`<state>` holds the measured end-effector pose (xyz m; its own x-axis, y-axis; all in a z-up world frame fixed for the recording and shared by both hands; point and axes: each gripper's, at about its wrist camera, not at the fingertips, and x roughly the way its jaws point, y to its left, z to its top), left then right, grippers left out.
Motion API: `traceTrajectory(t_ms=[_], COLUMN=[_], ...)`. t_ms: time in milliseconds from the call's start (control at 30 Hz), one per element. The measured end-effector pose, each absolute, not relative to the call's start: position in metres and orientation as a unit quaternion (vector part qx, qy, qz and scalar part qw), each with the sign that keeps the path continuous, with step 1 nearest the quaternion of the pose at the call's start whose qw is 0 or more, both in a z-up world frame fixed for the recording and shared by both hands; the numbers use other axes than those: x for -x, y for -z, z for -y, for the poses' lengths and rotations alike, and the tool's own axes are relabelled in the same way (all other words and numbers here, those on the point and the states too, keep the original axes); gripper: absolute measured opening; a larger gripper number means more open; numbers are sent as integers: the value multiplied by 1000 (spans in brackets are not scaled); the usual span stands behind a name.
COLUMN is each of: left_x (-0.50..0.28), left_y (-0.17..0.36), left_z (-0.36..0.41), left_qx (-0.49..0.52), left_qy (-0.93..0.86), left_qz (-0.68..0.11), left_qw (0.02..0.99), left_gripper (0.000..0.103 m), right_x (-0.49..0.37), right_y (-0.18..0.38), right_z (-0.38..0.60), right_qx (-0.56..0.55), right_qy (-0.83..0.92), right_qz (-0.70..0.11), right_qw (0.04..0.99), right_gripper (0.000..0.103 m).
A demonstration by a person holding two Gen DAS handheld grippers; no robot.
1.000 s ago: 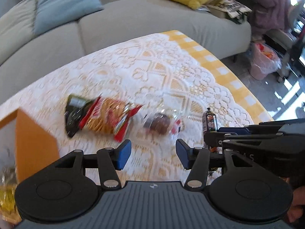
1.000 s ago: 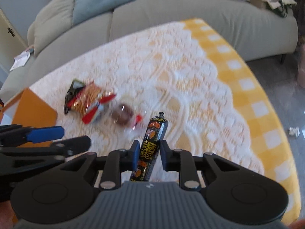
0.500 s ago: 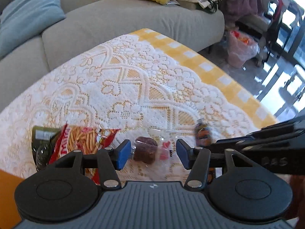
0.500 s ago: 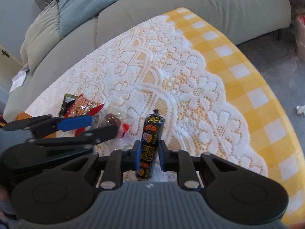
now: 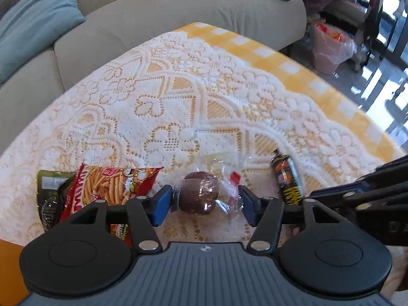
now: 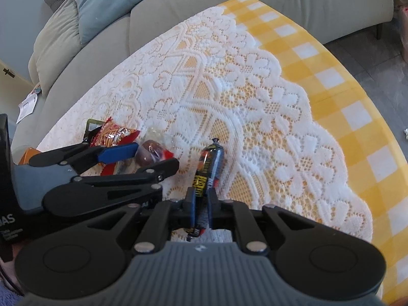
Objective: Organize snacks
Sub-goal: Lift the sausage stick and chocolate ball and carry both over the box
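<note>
A brown round cake in a clear wrapper (image 5: 200, 195) lies on the lace tablecloth (image 5: 178, 107). My left gripper (image 5: 204, 204) is open, its blue pads on either side of the cake. A red bag of stick snacks (image 5: 107, 191) lies to its left, over a dark green packet (image 5: 48, 193). My right gripper (image 6: 201, 207) is shut on a black and orange sausage stick (image 6: 207, 170), which also shows in the left wrist view (image 5: 287, 179). The cake (image 6: 150, 153) and red bag (image 6: 112, 134) show in the right wrist view behind the left gripper's fingers (image 6: 117, 151).
An orange box (image 5: 10, 262) stands at the lower left edge and shows in the right wrist view (image 6: 26, 154). A grey sofa (image 5: 165, 25) with blue (image 5: 33, 23) and yellow cushions curves behind the table. A pink bin (image 5: 331, 48) stands on the floor at right.
My left gripper has moved forward and down so its open pads now straddle the wrapped cake. My right gripper keeps its hold on the sausage stick and has shifted slightly.
</note>
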<state>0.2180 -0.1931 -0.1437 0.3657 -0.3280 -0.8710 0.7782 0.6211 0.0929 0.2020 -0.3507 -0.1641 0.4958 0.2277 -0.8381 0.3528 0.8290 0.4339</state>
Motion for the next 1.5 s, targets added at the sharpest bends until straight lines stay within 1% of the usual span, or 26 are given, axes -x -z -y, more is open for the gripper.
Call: traceTrajectory(t_ms=[33,167,300,433,467,500,567,700,867,900,1033,1267,1500], left_x=[-217,-213,-210,-201,-199,-196,-192,-182,-174,-172,-160,-142,-130], left_y=[144,138,123,103,100,96,91,84,80,78,66,38,7], left_z=[193,189,181,162,159,153,146,133,119,117,105,75,29], left_qx=[-255,-240,-232,-198,-193,-185,-174,-162,-148,-148,-141,-103,-61], left_qy=[352,336,300,279,272,264,260,241,220,215,207,188,142], left_qz=[-438,-430,-429,-436,-440,-444,-444,-450,-464,-465,-459,-450,-414], left_qw=[787,803,820,832,834,836,840,845,845,846,853,867,897], left_gripper=[62,56,55,55,55,55,55,55,55,55,55,55,55], right_x=[-202,-203,-202,-203,-204,-204,-205,-210,-217,-217,-216,-205,-171], right_y=[164,164,163,161,161,161,161,165,173,174,170,142,103], right_z=[351,351,351,344,342,339,333,319,312,310,304,302,271], right_qx=[-291,-288,-286,-274,-268,-262,-248,-195,-173,-170,-150,-156,-145], right_qy=[38,37,34,23,19,15,11,19,15,15,15,-5,-78], right_qz=[-500,-496,-490,-482,-480,-478,-474,-481,-481,-481,-481,-450,-396], right_qw=[815,818,822,832,835,838,845,855,859,860,864,879,903], right_gripper=[9,10,10,12,16,23,28,28,29,26,23,21,20])
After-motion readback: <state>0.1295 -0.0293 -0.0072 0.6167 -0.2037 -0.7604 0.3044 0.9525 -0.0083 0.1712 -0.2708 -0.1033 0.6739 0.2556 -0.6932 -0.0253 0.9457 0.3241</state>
